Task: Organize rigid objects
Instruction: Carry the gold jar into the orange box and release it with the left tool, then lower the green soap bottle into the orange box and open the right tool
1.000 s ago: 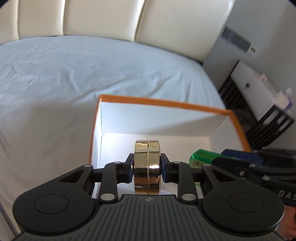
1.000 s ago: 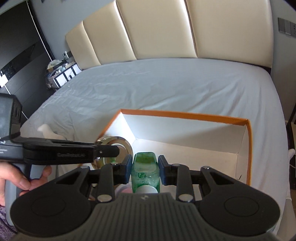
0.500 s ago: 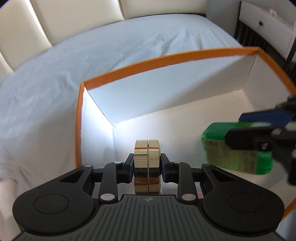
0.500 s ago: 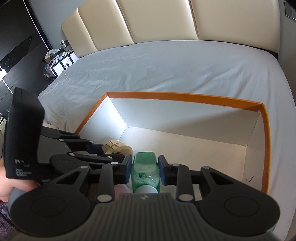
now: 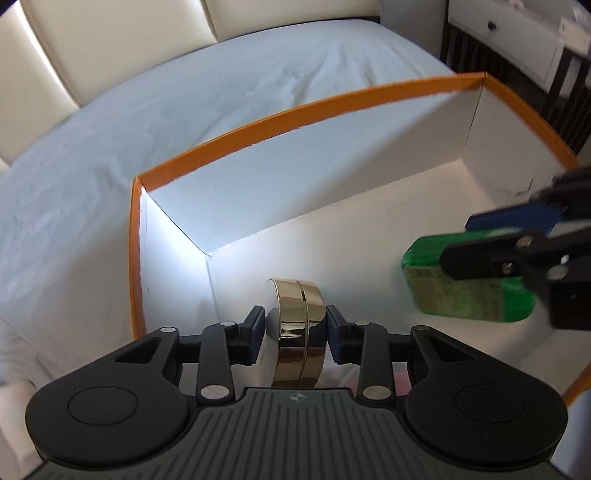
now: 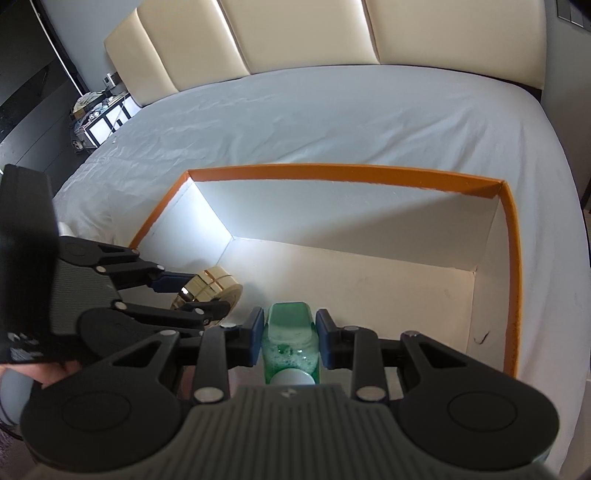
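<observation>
A white cardboard box with an orange rim (image 5: 306, 107) (image 6: 347, 171) lies on the bed. My left gripper (image 5: 295, 325) is shut on a round gold case (image 5: 300, 317), held on edge just above the box floor near the left wall; the case also shows in the right wrist view (image 6: 210, 288). My right gripper (image 6: 291, 332) is shut on a green bottle (image 6: 290, 341) with foamy liquid and a white cap, held inside the box. In the left wrist view the bottle (image 5: 461, 291) hangs at the right of the box.
The box floor (image 6: 369, 277) is bare white. A pale grey bedsheet (image 6: 332, 118) surrounds the box, with a cream padded headboard (image 6: 295, 33) behind. A white nightstand (image 5: 517, 40) stands to the right of the bed; dark furniture (image 6: 99, 114) stands to its left.
Both grippers have moved down and forward into the box with their objects. The gold case has tilted slightly in the left gripper. The green bottle has moved right and deeper.
</observation>
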